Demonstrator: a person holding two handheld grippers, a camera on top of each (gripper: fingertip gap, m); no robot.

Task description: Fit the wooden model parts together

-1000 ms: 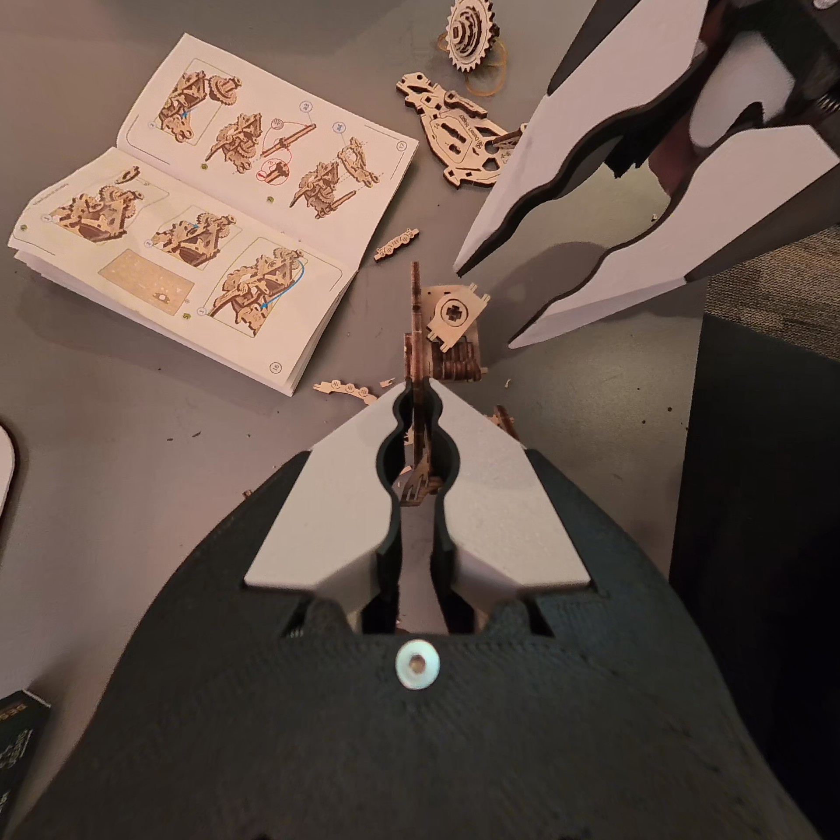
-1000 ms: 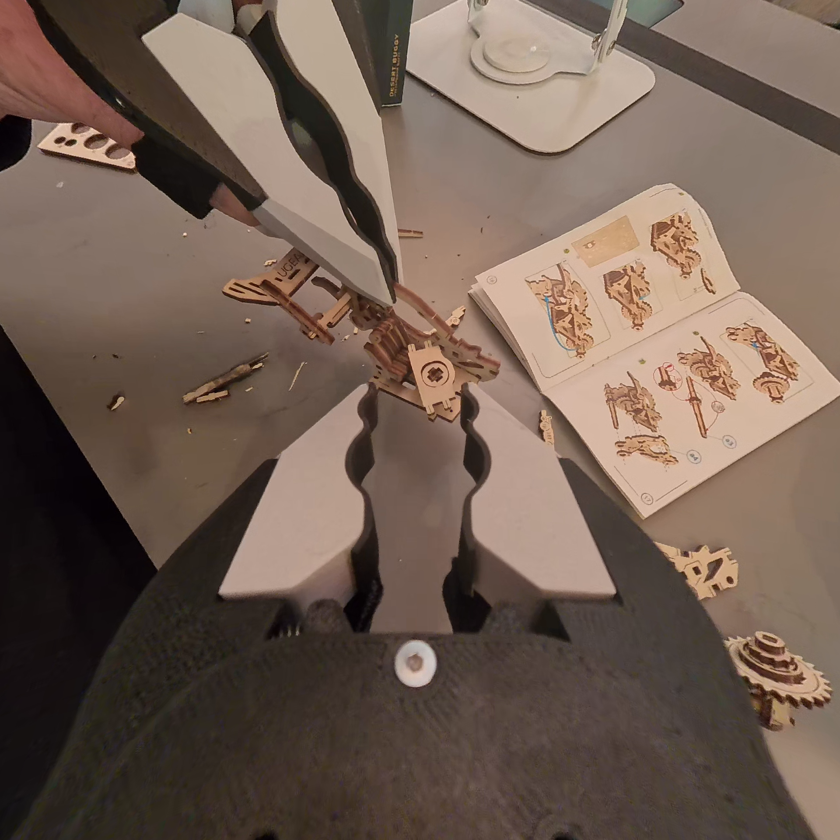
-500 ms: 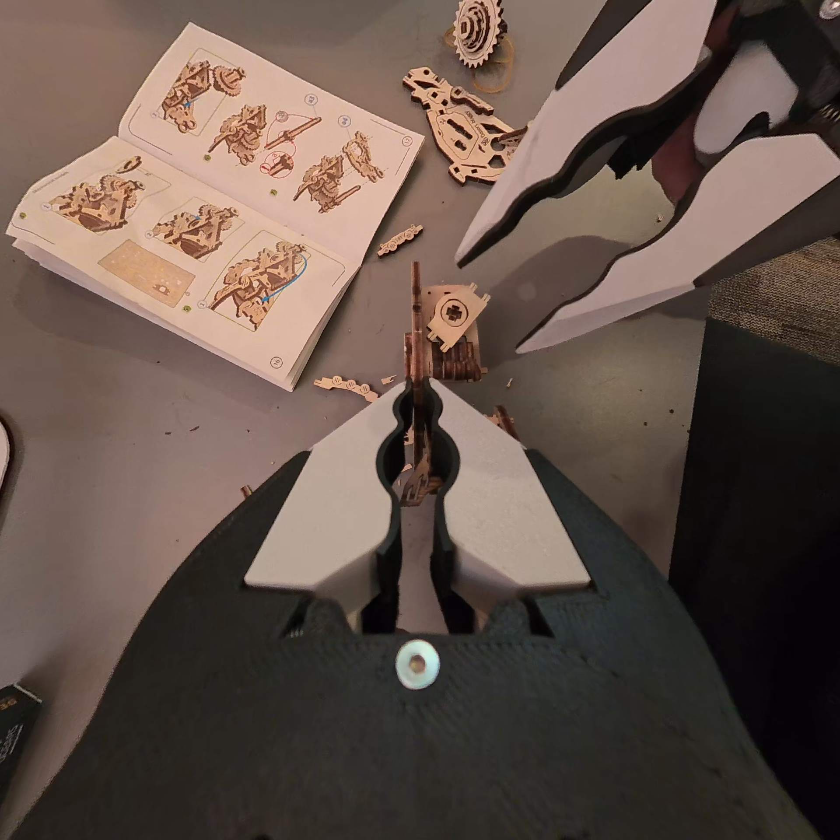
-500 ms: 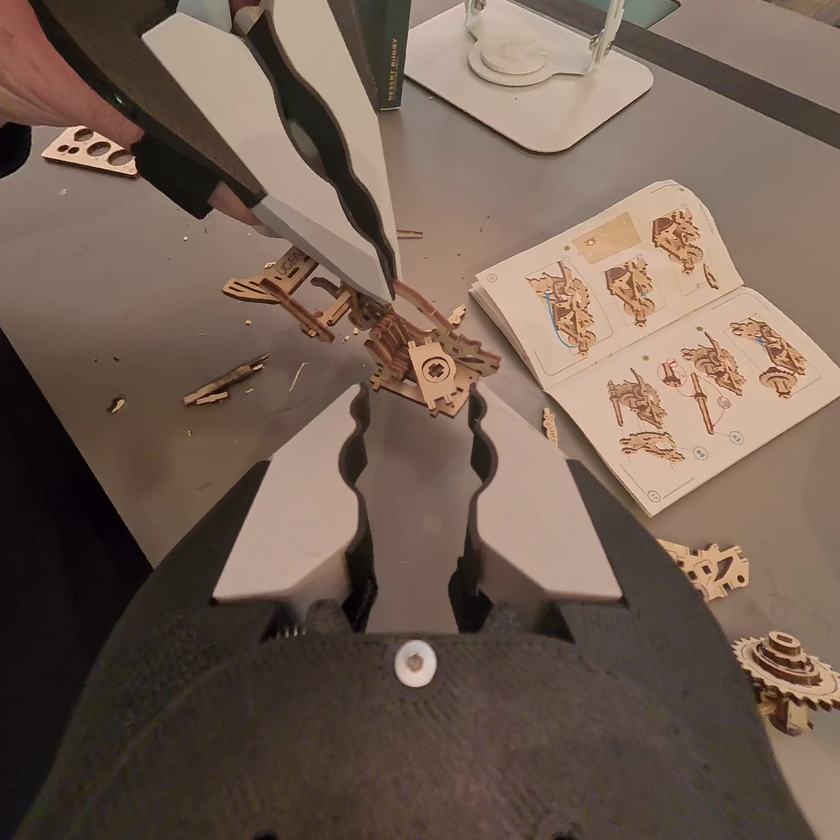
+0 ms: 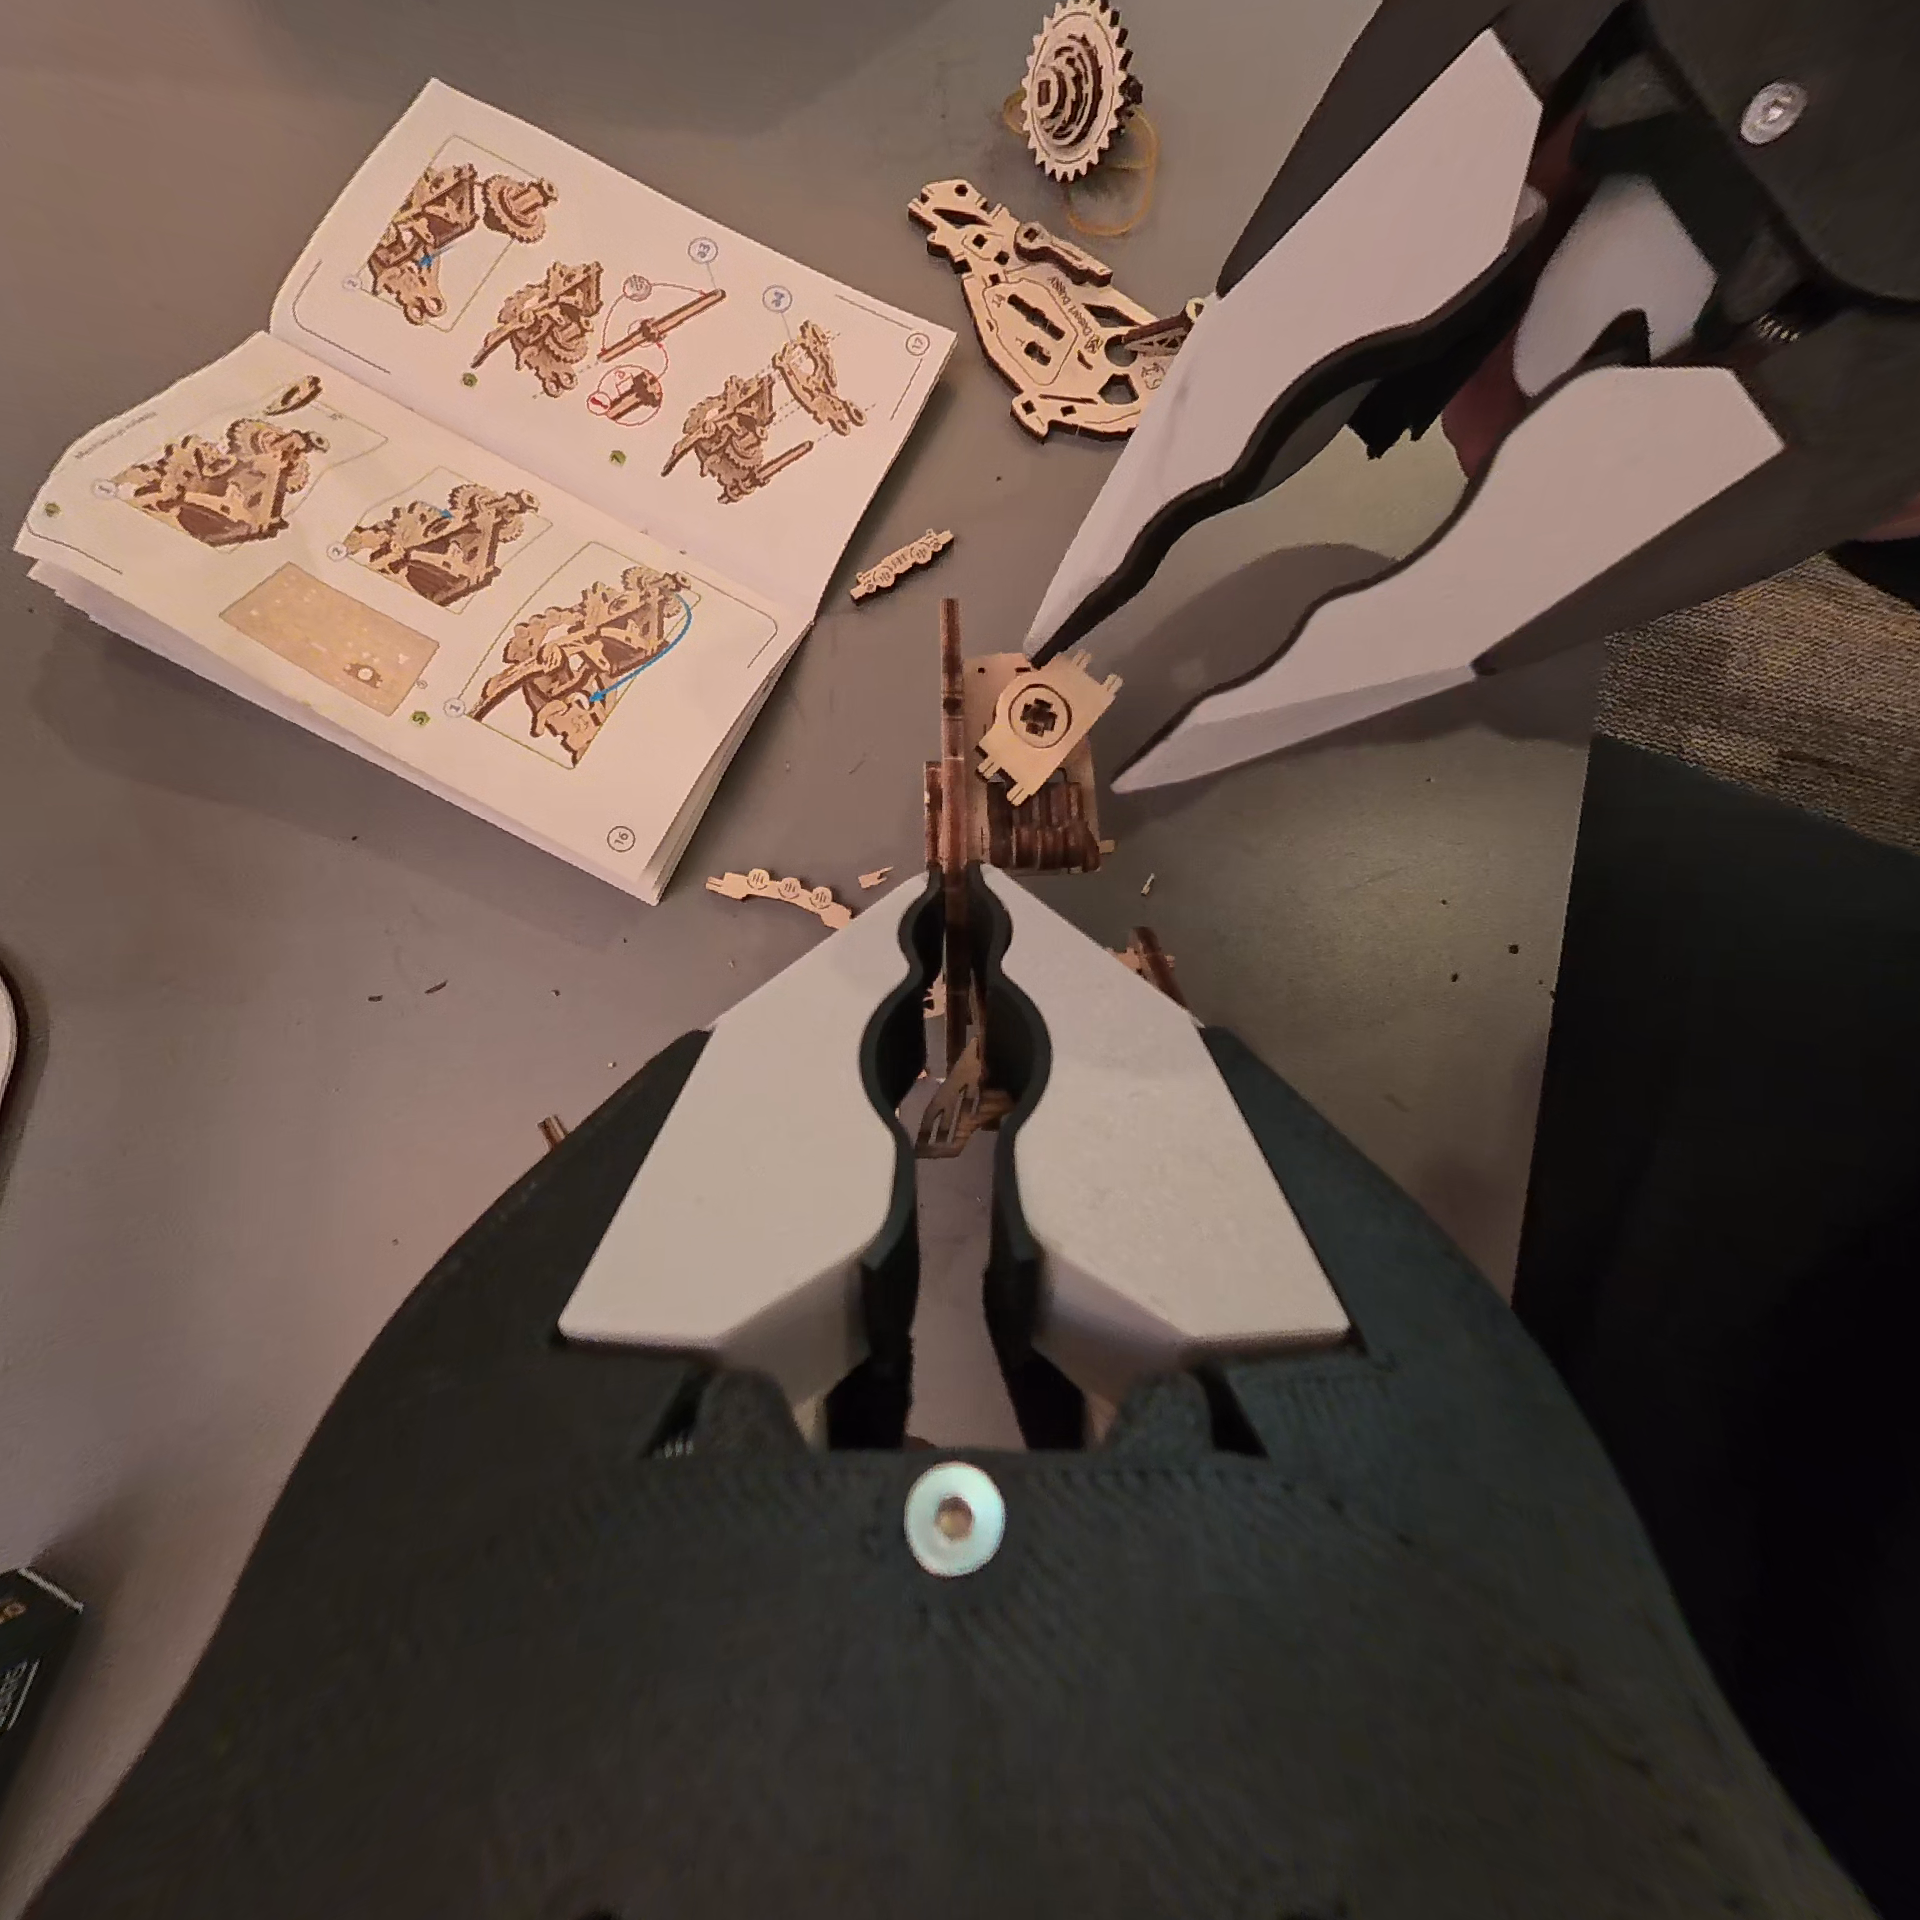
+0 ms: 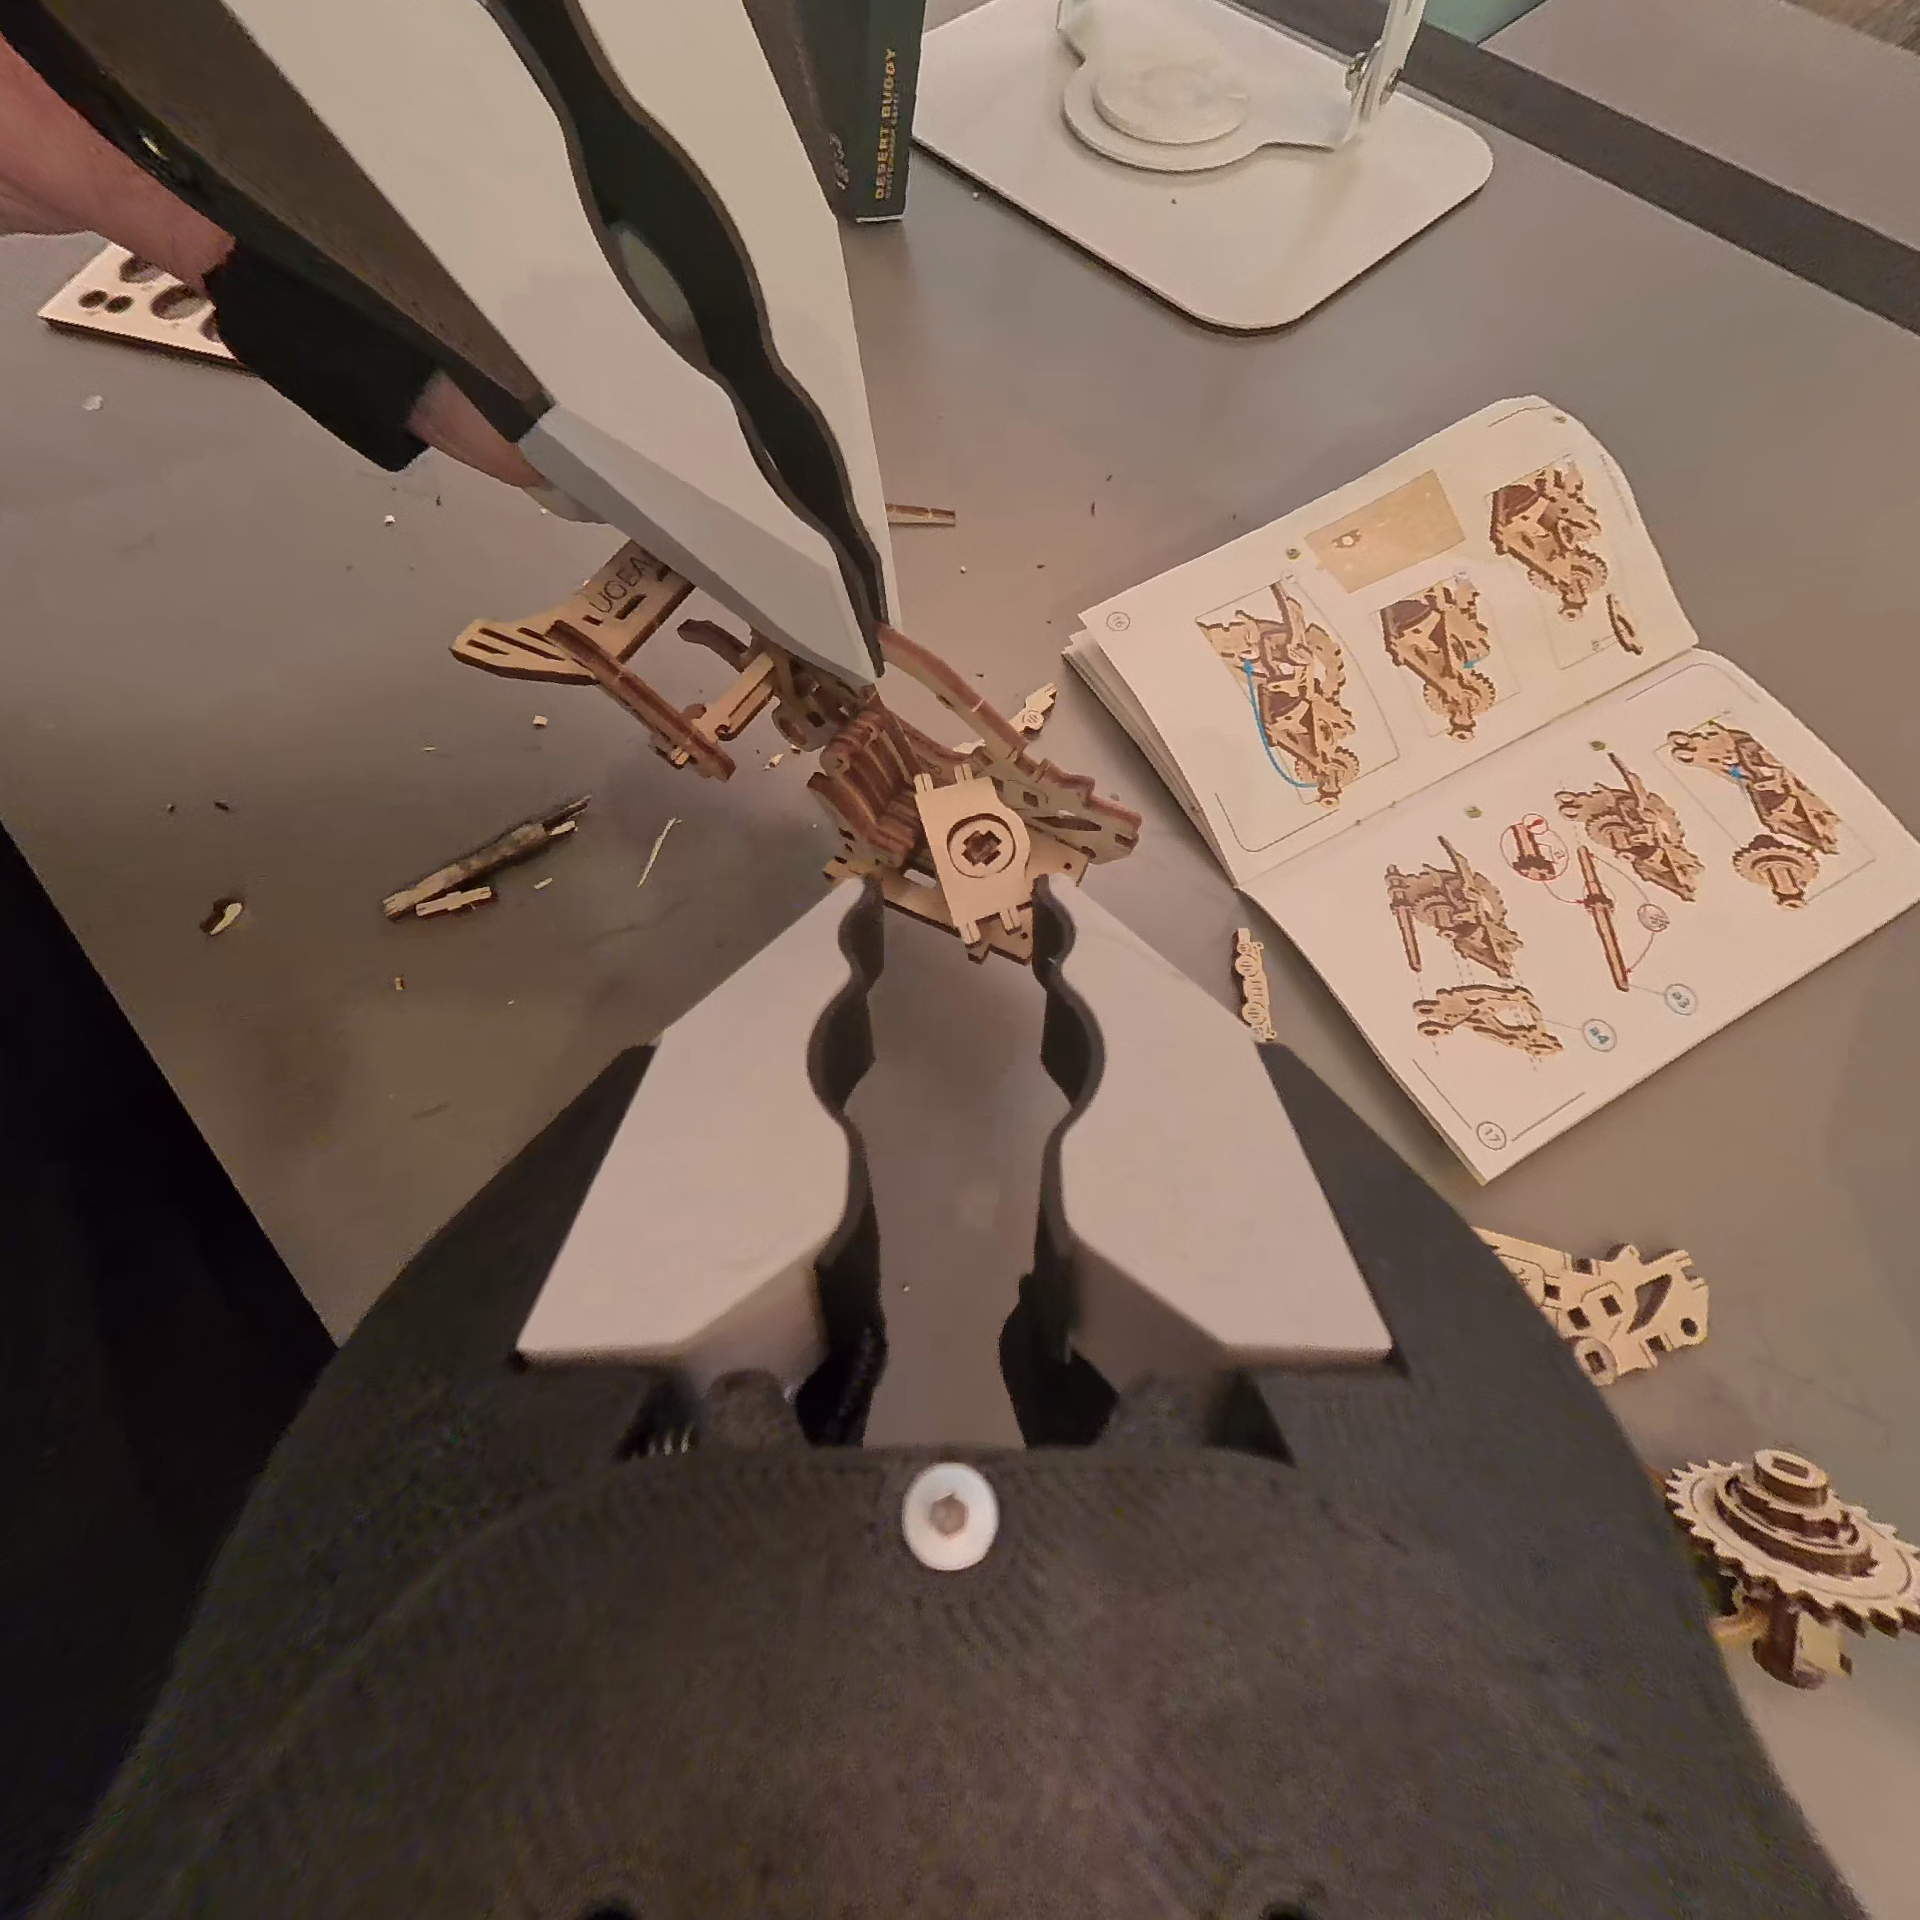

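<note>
Assembly: pale laser-cut wooden model sub-assembly [image 6: 935,790] partly built, held just above the grey tabletop [image 6: 1039,416].
Left gripper [image 5: 954,883]: fingers pinched tight on a thin upright frame plate of the sub-assembly.
Right gripper [image 6: 956,904]: jaws parted, nothing between them; tips either side of the small wooden plate with a cross-shaped hole [image 6: 977,847], contact uncertain.
Progress: judged mid-build; plate seems not yet seated.
Left to fit: toothed wooden gear stack [image 6: 1787,1538], flat cut-out wooden side panel [image 5: 1039,332], small loose strips [image 5: 902,559].
Reference: open instruction booklet [image 5: 499,468] lying flat beside the work.
Containers: dark green box [image 6: 862,114] upright at the far edge, contents hidden; white tray-like base [image 6: 1299,208] carries a round stand fitting.
</note>
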